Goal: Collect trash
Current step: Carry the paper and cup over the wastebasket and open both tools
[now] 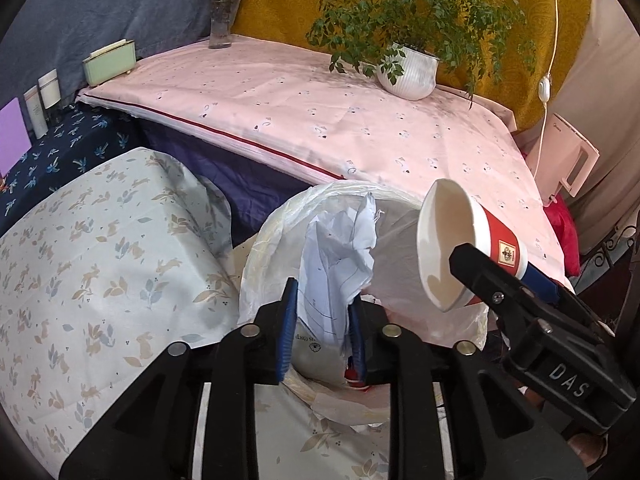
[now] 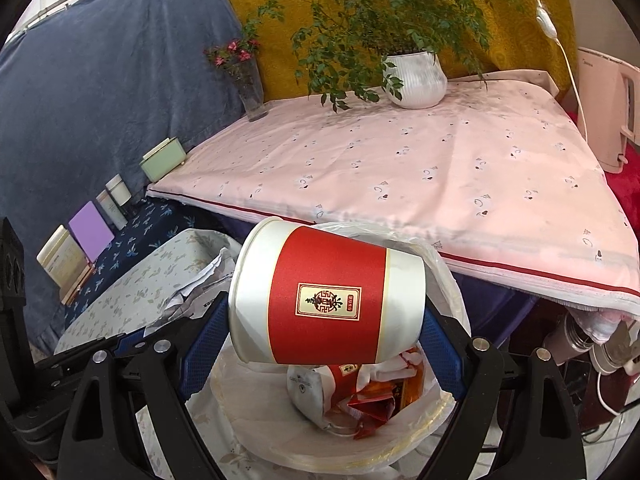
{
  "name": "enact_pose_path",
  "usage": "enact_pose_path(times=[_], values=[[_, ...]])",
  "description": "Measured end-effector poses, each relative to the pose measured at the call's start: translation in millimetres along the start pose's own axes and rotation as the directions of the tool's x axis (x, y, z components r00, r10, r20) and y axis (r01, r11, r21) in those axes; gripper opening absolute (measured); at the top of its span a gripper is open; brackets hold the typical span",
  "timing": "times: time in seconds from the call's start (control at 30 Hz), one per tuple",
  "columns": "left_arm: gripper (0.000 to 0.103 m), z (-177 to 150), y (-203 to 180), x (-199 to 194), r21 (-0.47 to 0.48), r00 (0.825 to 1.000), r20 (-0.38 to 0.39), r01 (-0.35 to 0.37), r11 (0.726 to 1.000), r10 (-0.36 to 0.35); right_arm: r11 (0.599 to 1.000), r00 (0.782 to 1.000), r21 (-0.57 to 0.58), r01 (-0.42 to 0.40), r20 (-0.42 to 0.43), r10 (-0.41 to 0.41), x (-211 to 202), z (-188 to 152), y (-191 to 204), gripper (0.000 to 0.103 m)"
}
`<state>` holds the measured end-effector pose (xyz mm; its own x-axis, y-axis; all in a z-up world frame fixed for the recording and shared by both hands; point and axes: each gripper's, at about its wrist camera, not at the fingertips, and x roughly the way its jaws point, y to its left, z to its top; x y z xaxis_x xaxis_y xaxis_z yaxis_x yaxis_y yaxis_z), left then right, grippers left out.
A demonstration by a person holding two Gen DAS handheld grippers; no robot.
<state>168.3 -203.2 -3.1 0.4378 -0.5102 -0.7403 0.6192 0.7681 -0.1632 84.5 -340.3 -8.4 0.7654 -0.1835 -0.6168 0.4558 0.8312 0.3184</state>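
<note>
My left gripper (image 1: 322, 328) is shut on a crumpled white paper (image 1: 340, 256) and holds it over the bin (image 1: 256, 264), which is lined with a white plastic bag. My right gripper (image 2: 320, 344) is shut on a red and white paper cup (image 2: 326, 296), held on its side above the same bin (image 2: 248, 420). The cup (image 1: 460, 244) and the right gripper also show at the right of the left wrist view. Inside the bin lie a white packet and red wrappers (image 2: 372, 396).
A table with a pink cloth (image 1: 320, 120) stands behind the bin, with a potted plant (image 1: 412, 72), a flower vase (image 1: 222, 12) and a green box (image 1: 108, 62). A floral-covered surface (image 1: 100, 260) is at the left. A pink kettle (image 2: 604, 112) stands at the right.
</note>
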Motion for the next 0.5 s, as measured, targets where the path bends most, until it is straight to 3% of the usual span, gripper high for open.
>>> enact_pose_path(times=[0.2,0.5], values=[[0.05,-1.0,4.1,-0.3,-0.015,1.0,0.008,-0.028,0.999,0.028,1.0,1.0,0.012,-0.001,0.005,0.001,0.0,1.3,-3.1,0.085],[0.055,-3.4,10.1,-2.8,-0.03,0.999,0.014,-0.045,0.999,0.045,1.0,1.0,0.005,0.003,0.002,-0.003,0.3,-0.3,-2.5,0.085]])
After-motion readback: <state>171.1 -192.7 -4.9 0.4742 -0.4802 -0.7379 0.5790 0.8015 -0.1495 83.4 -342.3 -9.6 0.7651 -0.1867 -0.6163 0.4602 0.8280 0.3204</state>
